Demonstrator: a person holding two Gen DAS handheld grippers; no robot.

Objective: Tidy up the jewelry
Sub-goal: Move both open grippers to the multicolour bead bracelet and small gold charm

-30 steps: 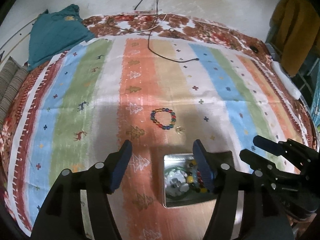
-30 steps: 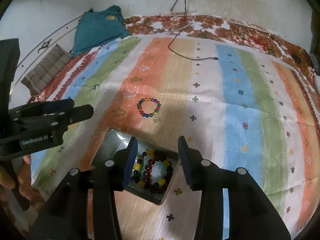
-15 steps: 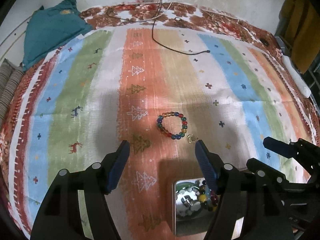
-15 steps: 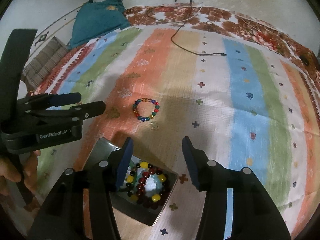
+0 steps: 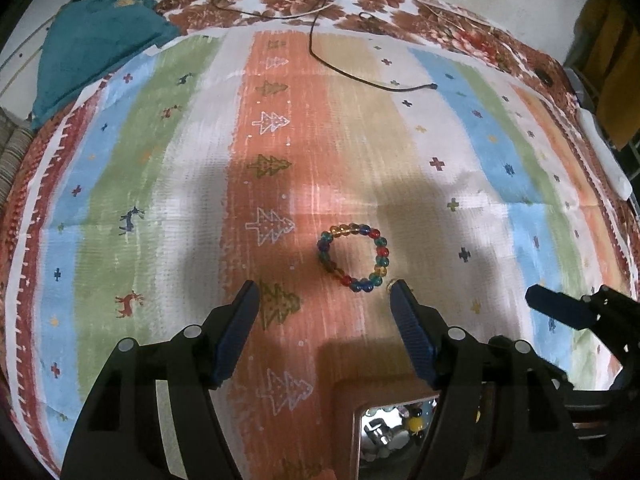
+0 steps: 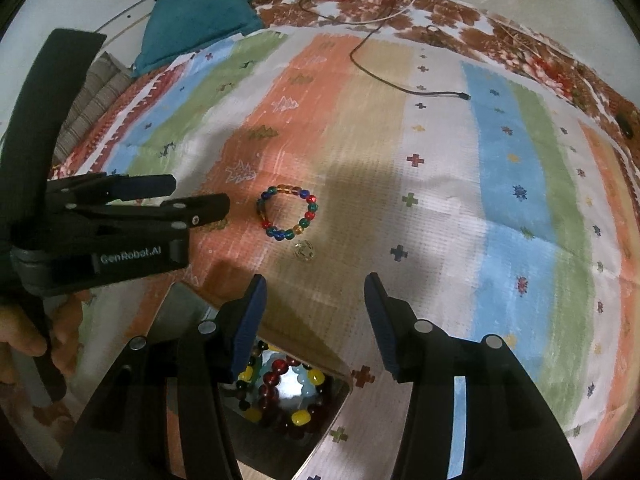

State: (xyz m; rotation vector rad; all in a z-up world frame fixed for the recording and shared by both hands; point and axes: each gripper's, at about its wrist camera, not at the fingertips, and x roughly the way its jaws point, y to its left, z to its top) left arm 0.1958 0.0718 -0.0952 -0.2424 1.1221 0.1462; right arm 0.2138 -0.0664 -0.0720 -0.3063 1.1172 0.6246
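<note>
A multicoloured bead bracelet (image 5: 353,257) lies flat on the striped cloth, just ahead of my open, empty left gripper (image 5: 326,300). It also shows in the right wrist view (image 6: 287,218), with a small clear round charm (image 6: 305,250) beside it. My right gripper (image 6: 316,300) is open and empty, above a metal tin (image 6: 192,312) that holds beaded jewelry (image 6: 280,392). The tin (image 5: 358,432) shows at the bottom of the left wrist view. The left gripper (image 6: 196,198) shows at the left of the right wrist view.
A striped patterned cloth (image 5: 160,184) covers the surface. A black cable (image 5: 360,76) lies at the far side. A teal cloth (image 5: 92,40) sits at the back left. A white object (image 5: 604,152) lies at the right edge.
Both grippers have moved forward from over the tin toward the bracelet. The tin has slid toward the bottom of both views. Both stay open.
</note>
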